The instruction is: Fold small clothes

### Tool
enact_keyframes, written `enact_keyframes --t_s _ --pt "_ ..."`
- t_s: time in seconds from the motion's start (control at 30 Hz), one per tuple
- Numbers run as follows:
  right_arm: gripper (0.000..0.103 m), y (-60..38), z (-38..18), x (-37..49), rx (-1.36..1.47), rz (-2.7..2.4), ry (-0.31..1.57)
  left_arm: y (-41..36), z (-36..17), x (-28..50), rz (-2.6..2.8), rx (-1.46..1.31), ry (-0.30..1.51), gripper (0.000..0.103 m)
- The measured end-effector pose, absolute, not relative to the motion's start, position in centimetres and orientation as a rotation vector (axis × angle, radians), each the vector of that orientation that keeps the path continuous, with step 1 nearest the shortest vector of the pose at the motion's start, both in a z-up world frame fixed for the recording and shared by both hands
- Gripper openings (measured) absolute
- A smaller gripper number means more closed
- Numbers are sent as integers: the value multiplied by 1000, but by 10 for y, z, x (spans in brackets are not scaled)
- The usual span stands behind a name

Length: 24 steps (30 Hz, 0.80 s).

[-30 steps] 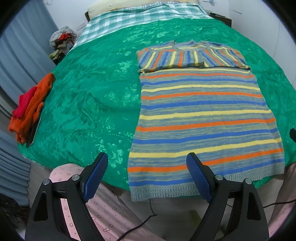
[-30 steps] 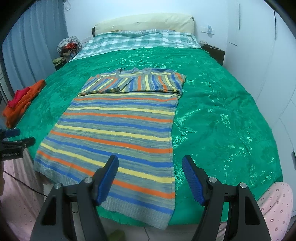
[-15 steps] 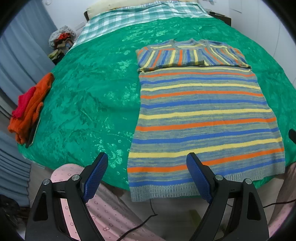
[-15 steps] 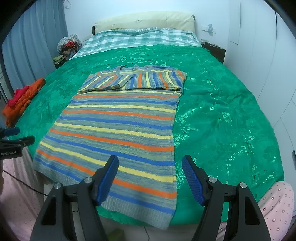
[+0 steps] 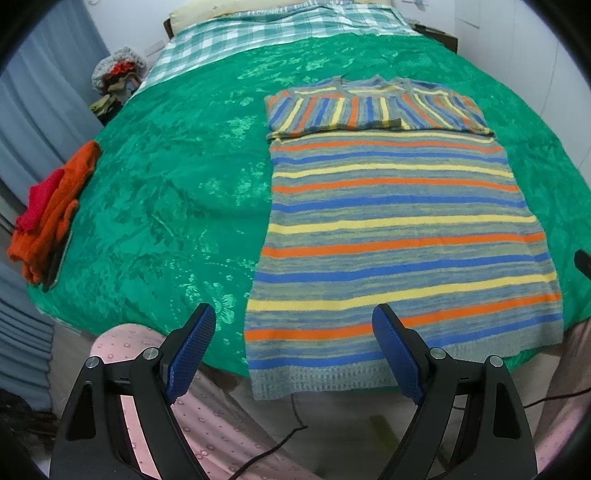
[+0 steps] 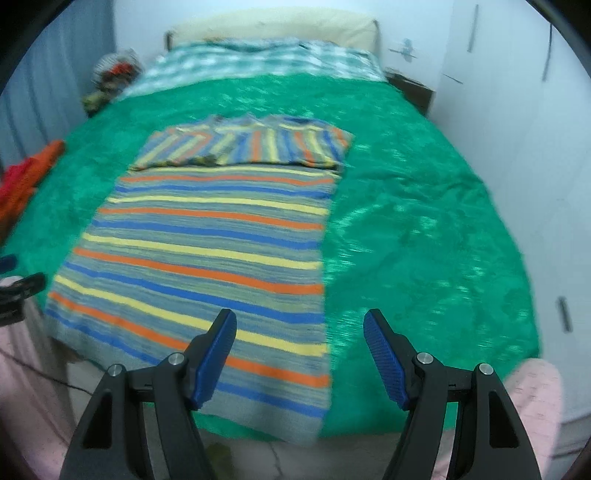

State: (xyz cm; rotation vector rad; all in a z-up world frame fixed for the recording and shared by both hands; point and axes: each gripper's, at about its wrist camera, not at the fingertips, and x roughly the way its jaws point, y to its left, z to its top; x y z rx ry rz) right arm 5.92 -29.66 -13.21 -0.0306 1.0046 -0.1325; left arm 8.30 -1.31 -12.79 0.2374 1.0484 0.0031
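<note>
A striped knit garment (image 5: 399, 236) in grey, blue, orange and yellow lies flat on the green bedspread (image 5: 166, 192), its top part folded down across it. The hem hangs a little over the bed's near edge. My left gripper (image 5: 295, 347) hovers open above the hem's left corner with nothing between its blue pads. In the right wrist view the same garment (image 6: 207, 251) fills the left half. My right gripper (image 6: 299, 354) is above the hem's right corner, its jaws opening, with nothing between them.
A pile of orange and red clothes (image 5: 48, 218) sits at the bed's left edge. A checked sheet (image 5: 266, 29) and pillow cover the head end. White cupboard doors (image 6: 517, 110) stand to the right. Pink-clad knees (image 5: 192, 413) and a black cable (image 5: 280, 439) are below the grippers.
The right wrist view has tilted and blurred, so the bed sits lower and nearer in it, and the right jaws stand slightly wider. The left view is almost unchanged.
</note>
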Motion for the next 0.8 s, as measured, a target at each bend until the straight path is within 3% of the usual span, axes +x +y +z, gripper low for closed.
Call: enact_keyframes --t_s 0.2,0.8 --pt "90 -290 -104 55 -116 -213 982 -17 -126 84 -16 217 1041 92" --pt "95 -289 -106 51 -196 -279 1001 -16 -130 83 -13 224 1055 93"
